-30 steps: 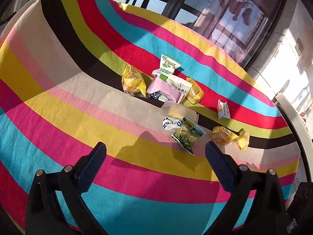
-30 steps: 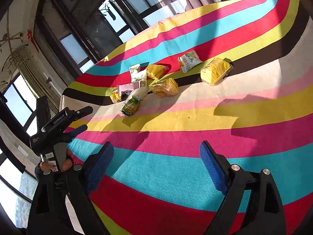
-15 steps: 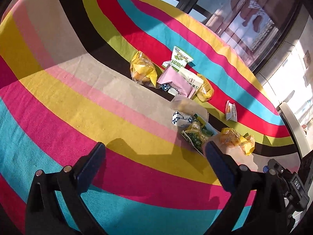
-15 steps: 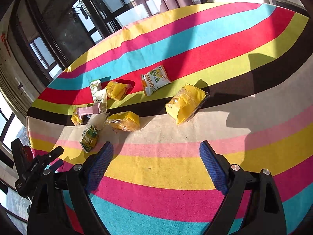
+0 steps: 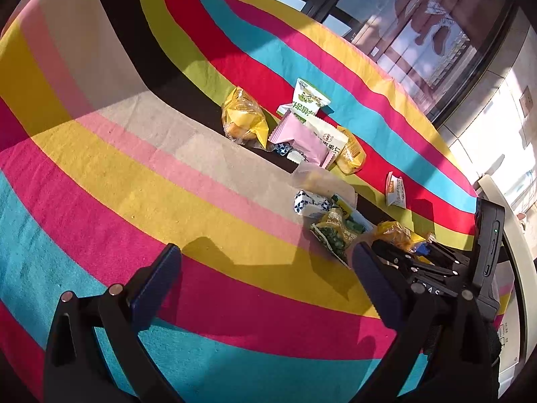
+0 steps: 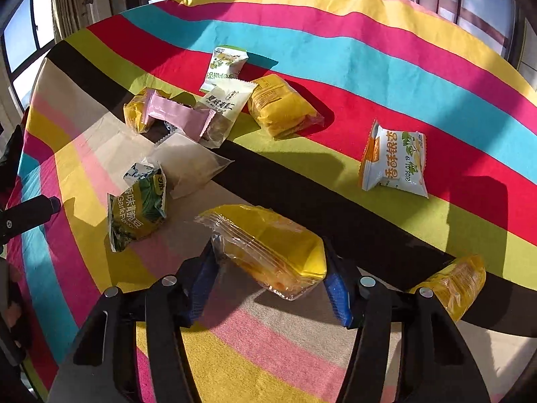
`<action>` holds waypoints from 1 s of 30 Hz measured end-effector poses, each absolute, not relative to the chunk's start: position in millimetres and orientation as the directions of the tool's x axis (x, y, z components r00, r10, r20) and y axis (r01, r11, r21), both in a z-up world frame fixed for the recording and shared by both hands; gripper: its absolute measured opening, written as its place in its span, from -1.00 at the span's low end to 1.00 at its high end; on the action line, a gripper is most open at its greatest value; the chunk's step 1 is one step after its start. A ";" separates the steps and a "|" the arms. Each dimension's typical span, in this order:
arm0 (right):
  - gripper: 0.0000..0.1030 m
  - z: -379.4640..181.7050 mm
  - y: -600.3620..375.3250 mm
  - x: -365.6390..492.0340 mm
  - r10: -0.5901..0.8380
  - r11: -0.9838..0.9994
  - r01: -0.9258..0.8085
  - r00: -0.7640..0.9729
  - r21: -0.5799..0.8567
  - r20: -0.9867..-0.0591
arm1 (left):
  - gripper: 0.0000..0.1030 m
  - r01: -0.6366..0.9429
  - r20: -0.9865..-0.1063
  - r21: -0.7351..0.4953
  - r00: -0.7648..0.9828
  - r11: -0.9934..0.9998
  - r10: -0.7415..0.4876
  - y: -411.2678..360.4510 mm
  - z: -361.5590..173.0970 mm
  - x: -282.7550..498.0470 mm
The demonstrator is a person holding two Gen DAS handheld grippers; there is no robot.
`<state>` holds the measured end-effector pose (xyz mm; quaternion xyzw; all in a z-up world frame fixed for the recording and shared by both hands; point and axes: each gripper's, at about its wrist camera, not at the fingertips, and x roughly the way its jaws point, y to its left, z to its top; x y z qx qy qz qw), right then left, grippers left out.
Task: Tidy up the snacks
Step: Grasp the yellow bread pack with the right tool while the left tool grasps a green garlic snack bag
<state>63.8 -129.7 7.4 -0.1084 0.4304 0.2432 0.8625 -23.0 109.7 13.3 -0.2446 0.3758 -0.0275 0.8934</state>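
So my right gripper [image 6: 268,278] was hanging wide open over bare stripes a second ago, well back from the snacks, and now it's swung right in on a yellow cake pack [image 6: 268,245], jaws closing with the pack between the blue pads. Looks like they're touching both ends already, so I'd say the first pick is basically on. The pack sits on the beige stripe of the cloth [image 6: 335,352], just in front of the pile [image 6: 188,117], clear crinkly wrapper, yellow printed half, soft cake inside, so it'll squish. My left gripper [image 5: 265,278] hangs wide open, holding nothing.
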 end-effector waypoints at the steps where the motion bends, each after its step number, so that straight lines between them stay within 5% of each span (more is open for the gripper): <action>1: 0.04 9.2 -133.6 52.9 0.333 0.861 -0.508 0.517 0.031 -0.788 | 0.96 -0.135 -0.659 -0.455 0.716 0.880 -0.231 109.0 13.6 -22.9; 10: 0.04 21.5 -195.4 -58.7 0.365 0.908 -0.400 0.605 0.126 -0.707 | 0.96 -0.144 -0.699 -0.366 0.695 0.920 -0.169 96.6 14.0 -18.3; 20: 0.05 18.4 -211.8 -49.7 0.442 0.892 -0.367 0.580 0.265 -0.685 | 0.96 -0.157 -0.795 -0.205 0.602 0.966 -0.070 66.3 14.0 -12.7; 23: 0.06 19.7 -213.3 -50.6 0.460 0.884 -0.371 0.583 0.283 -0.670 | 0.96 -0.169 -0.810 -0.245 0.577 0.955 -0.106 43.2 14.4 -12.4; 30: 0.09 22.0 -218.2 -52.2 0.474 0.878 -0.370 0.595 0.303 -0.649 | 0.96 -0.527 -0.881 -0.195 0.465 0.827 0.088 17.9 14.3 39.5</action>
